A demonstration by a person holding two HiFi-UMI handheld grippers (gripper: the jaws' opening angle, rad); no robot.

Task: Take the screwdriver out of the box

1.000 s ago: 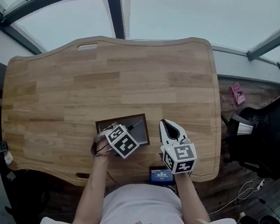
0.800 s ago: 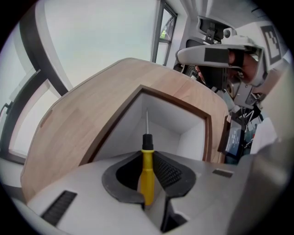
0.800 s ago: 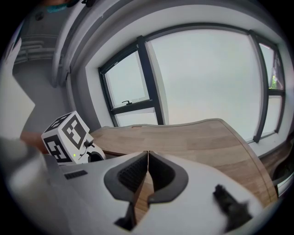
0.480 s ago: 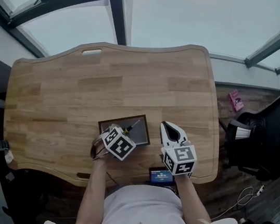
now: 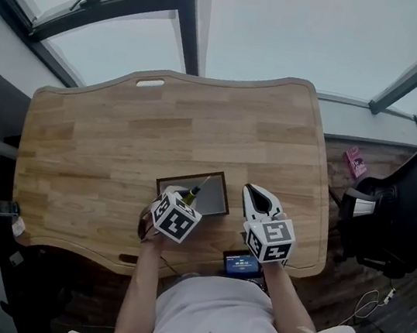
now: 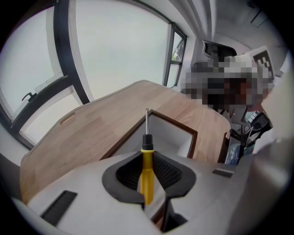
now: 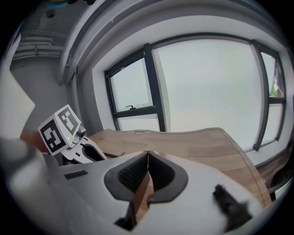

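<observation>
A screwdriver [image 6: 146, 161] with a yellow handle, black collar and thin steel shaft sits between the pads of my left gripper [image 6: 146, 173], which is shut on the handle. Its shaft points out over the open brown-rimmed box [image 6: 195, 137] with a pale inside. In the head view the left gripper [image 5: 181, 201] hangs over the box's [image 5: 218, 179] near left corner, with the screwdriver [image 5: 191, 193] slanting up from it. My right gripper [image 5: 254, 195] hovers just right of the box. Its jaws [image 7: 148, 158] meet at the tips with nothing held.
The wooden table [image 5: 120, 132] has a handle slot [image 5: 150, 82] at its far left edge. A small device with a blue screen [image 5: 240, 264] lies at the near edge. A black office chair [image 5: 388, 222] and a pink item [image 5: 356, 162] are off the table's right side.
My left gripper has risen with the screwdriver and tilted, so more of the yellow handle shows above the box. The right gripper has lifted a little.
</observation>
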